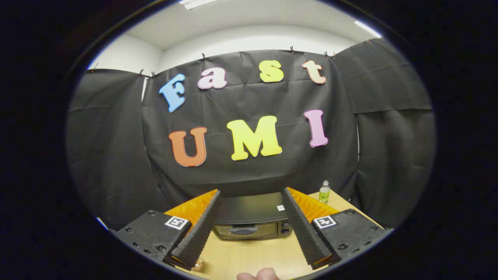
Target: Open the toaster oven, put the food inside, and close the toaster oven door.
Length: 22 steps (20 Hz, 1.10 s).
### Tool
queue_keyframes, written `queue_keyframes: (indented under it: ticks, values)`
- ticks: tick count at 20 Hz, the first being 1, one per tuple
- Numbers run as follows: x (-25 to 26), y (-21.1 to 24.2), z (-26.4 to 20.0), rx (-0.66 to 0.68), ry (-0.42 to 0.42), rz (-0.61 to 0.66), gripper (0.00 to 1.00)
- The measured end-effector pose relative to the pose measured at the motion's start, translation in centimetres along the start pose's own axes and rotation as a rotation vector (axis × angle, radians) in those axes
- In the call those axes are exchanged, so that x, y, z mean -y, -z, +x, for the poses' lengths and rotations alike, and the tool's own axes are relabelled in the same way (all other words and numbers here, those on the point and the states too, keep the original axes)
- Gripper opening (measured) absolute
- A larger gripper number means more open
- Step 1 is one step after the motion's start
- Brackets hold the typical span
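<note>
A: Where is the tool (251, 190) and how do its fingers stand?

B: It is held above the light wooden tabletop (253, 254), pointing toward the black cloth booth wall (249, 171). The two fingers are spread well apart, with nothing between them but open air; neither presses on anything.

A: And the oven?

B: The dark, box-shaped toaster oven with a glass front (251, 217) sits on the tabletop beyond the fingers, framed in the gap between them, its back close to the cloth wall. Its door looks closed, standing upright, with a curved handle across the front. Two round knobs are on the oven's right side.

A: Can you see the food?

B: Something small and pale (197, 265) lies on the tabletop just beside the left finger, partly hidden by it; I cannot tell what it is.

A: Anything else around?

B: A small clear plastic bottle with a green label (324, 192) stands upright on the tabletop's far corner, to the right of the oven and beyond the right finger. Part of a person's hand (258, 274) shows at the near edge of the tabletop, below the fingers and touching none of the things.
</note>
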State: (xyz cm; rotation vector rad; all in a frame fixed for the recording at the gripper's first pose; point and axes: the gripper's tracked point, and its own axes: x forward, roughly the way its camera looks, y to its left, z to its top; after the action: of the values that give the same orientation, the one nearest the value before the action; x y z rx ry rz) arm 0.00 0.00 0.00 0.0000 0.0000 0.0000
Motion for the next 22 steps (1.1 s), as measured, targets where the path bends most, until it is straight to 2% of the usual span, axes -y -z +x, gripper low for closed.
queue_keyframes:
  ticks: [22]
  values:
    - [0.27,0.44,-0.02,-0.022,0.0,0.008,1.0]
